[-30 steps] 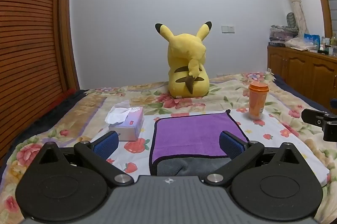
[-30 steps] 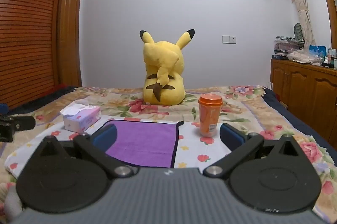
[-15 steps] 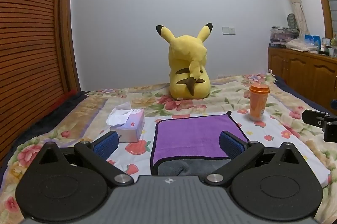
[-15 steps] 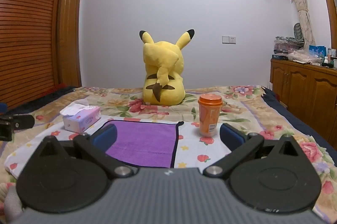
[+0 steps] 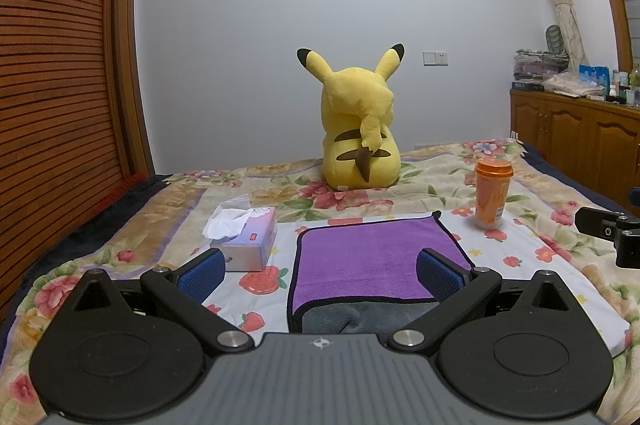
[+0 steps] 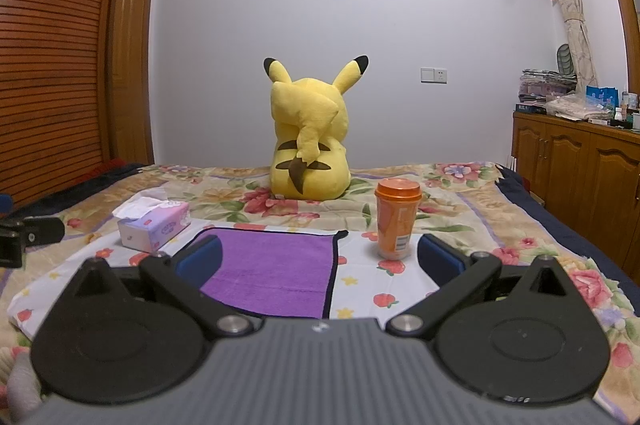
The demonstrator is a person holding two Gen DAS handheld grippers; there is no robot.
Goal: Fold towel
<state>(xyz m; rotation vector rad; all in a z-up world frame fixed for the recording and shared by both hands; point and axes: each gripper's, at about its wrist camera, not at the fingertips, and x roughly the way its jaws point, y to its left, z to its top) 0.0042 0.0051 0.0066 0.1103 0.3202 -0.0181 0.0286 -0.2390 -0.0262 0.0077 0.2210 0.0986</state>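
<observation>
The purple towel (image 5: pixel 376 261) lies flat in the lower centre of the left wrist view, on the white fruit-print cloth (image 5: pixel 532 265) spread over the floral bedspread, with a grey underside (image 5: pixel 360 319) showing along its near edge, so it appears to be partly folded already. The left gripper (image 5: pixel 320 271) hangs above that near edge with its blue fingers (image 5: pixel 202 273) spread wide and holding nothing; the right gripper (image 6: pixel 320 259) is likewise wide open and empty, and in its own view the towel's right black-bound edge (image 6: pixel 331 273) sits lower centre. The main risk, as I judge it, is the orange lidded cup (image 6: pixel 397 221), which stands just right of the towel's far corner: a sweep of the right gripper or a lifted towel edge could tip it on the soft bed, and whether it holds anything cannot be told through the lid. The tissue box (image 5: pixel 250 239), left of the towel with a tissue pulled up from its slot, could be nudged by the left gripper. A pinch could also catch the cloth beneath, dragging everything on it. The Pikachu plush (image 5: pixel 358 129) sits well behind.
</observation>
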